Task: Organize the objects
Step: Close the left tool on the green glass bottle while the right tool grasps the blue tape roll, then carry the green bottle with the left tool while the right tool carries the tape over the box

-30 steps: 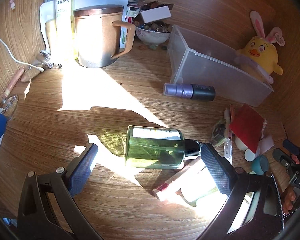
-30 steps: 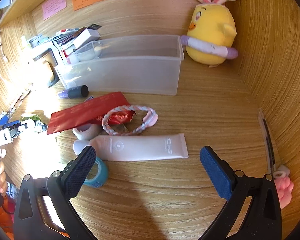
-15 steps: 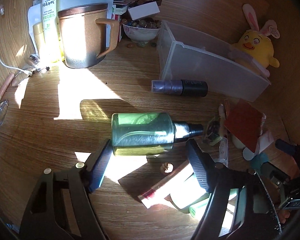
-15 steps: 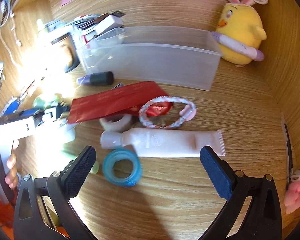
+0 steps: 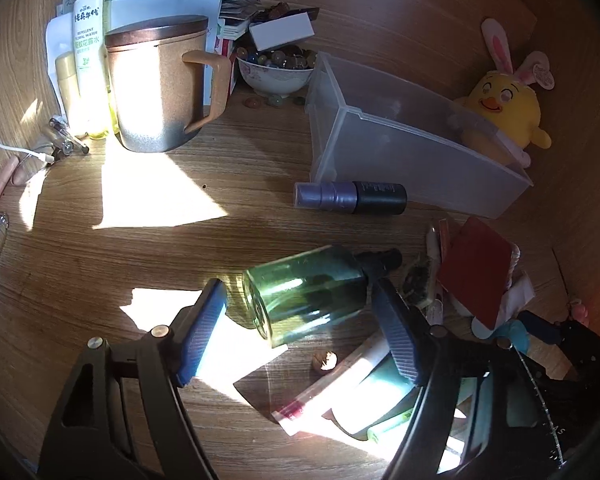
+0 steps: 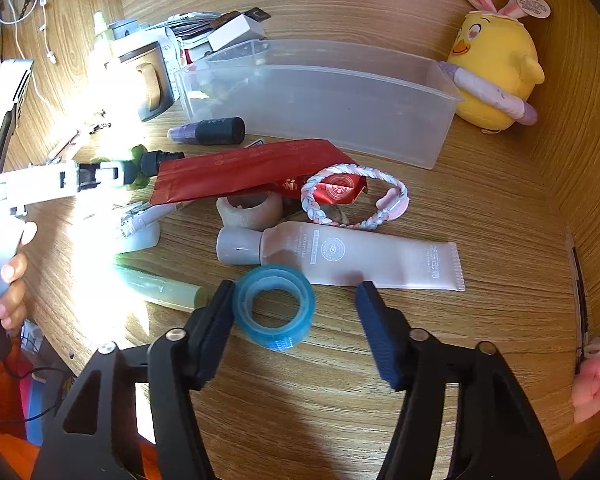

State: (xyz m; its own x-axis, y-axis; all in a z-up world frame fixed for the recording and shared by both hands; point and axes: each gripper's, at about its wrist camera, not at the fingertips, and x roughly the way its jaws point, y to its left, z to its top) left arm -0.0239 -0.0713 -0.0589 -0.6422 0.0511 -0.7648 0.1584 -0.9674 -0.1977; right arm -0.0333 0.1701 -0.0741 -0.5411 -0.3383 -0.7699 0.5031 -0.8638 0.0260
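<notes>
A green glass spray bottle (image 5: 308, 296) lies tilted between the fingers of my left gripper (image 5: 298, 286), base toward the camera. The right finger touches the bottle near its black cap, a strip of desk shows beside the left finger, and the jaws are opening. In the right wrist view a blue tape roll (image 6: 274, 306) sits on the desk inside my right gripper (image 6: 295, 286), whose jaws are closing. Its left finger meets the roll and its right finger stands apart. An empty clear plastic bin (image 6: 320, 96) stands behind, also seen as the bin (image 5: 400, 152).
Beyond the tape lie a pink tube (image 6: 360, 258), a braided ring (image 6: 356, 196), a red packet (image 6: 252, 168) and a beige roll (image 6: 248, 210). A purple-black spray bottle (image 5: 350, 198) lies before the bin. A lidded mug (image 5: 156, 92), bead bowl (image 5: 276, 68) and yellow plush chick (image 6: 496, 68) stand at the back.
The left jaws narrowed around the green bottle, which swung from sideways to base-first. The right gripper shifted left over the blue tape roll and its jaws narrowed around it.
</notes>
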